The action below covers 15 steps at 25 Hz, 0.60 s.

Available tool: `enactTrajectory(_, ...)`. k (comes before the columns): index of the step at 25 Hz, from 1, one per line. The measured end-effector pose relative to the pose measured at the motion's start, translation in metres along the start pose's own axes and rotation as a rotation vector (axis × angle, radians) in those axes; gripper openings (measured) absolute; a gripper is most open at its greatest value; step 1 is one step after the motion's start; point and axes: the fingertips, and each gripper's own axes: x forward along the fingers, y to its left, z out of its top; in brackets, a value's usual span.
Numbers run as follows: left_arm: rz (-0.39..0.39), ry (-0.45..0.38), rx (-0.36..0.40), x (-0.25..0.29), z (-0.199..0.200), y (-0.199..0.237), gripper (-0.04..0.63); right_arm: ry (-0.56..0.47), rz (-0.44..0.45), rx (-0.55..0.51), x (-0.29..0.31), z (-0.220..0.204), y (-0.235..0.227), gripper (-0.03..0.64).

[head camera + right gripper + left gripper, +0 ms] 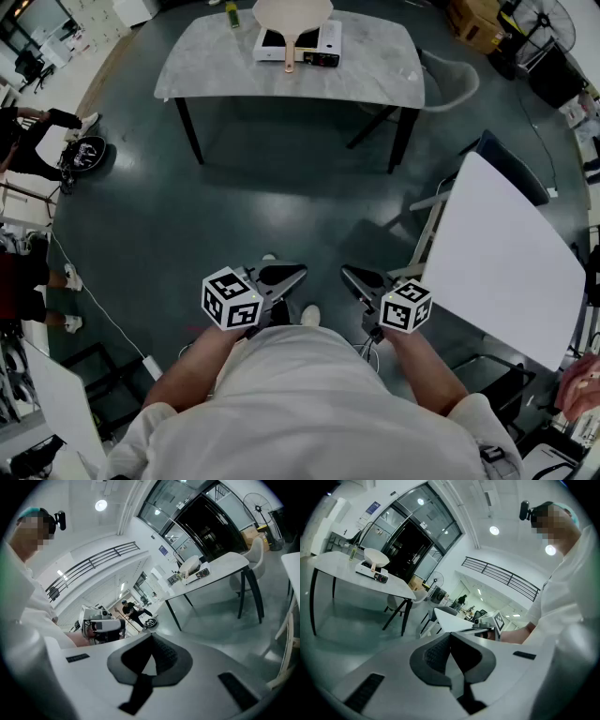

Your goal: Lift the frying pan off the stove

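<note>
A pale beige frying pan (292,15) rests on a white portable stove (300,43) at the far side of a grey marble table (281,75), its handle pointing toward me. The same frying pan (376,555) and stove (371,571) show small in the left gripper view, and the pan (190,564) also shows far off in the right gripper view. Both grippers are held close to my body, far from the table. My left gripper (289,275) is shut with nothing in it. My right gripper (354,277) is shut and empty too.
Dark floor lies between me and the table. A white chair (450,80) stands at the table's right end. A white tilted board (502,253) is close on my right. A person (28,141) crouches at far left; a cable (103,314) runs across the floor.
</note>
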Motion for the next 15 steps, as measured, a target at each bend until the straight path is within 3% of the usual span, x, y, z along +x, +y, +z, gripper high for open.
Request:
enactTrajectory(7, 0.001, -0.036, -0.014, -0.001, 0.048, 0.082, 0.02, 0.0, -0.033, -0.024, 0.062, 0.062, -0.045, 0.003)
enactTrajectory(15, -0.029, -0.09, -0.016, 0.005, 0.166, 0.196, 0.02, -0.013, -0.047, 0.025, 0.154, 0.195, -0.094, 0.006)
